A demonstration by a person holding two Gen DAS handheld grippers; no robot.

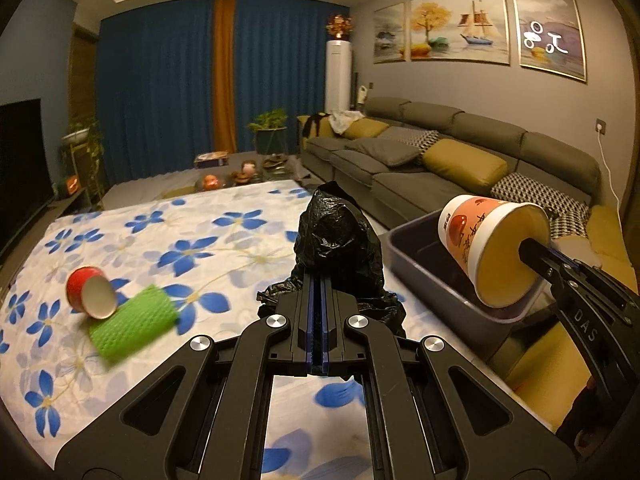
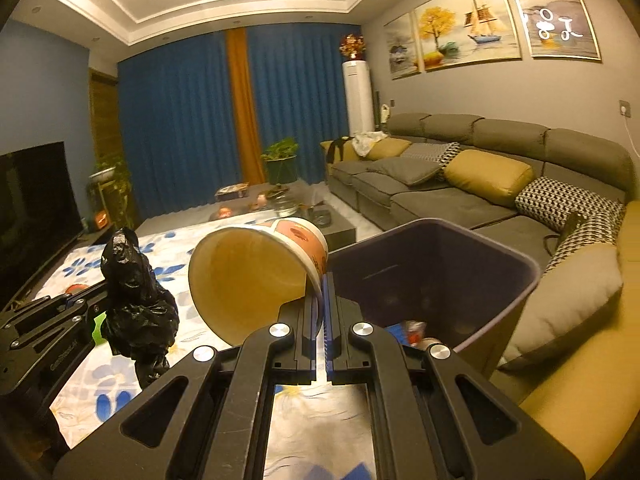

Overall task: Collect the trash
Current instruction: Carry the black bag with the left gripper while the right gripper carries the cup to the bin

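Right gripper [image 2: 320, 280] clamped on paper bowl [image 2: 256, 272] rim, bowl tilted beside grey bin [image 2: 500, 256]; left gripper [image 1: 319, 280] pinching black bag [image 1: 336, 236]; red cup [image 1: 90, 292], green sleeve [image 1: 134, 326] on floral cloth [image 1: 224, 240]

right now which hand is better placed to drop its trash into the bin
Right. The right gripper is clamped on the rim of the paper bowl, right beside the purple bin. The left gripper holds the black plastic bag over the floral cloth, farther from it.

Black bag [image 1: 340, 240], blue-flowered cloth [image 1: 192, 240], green roll [image 1: 134, 326]
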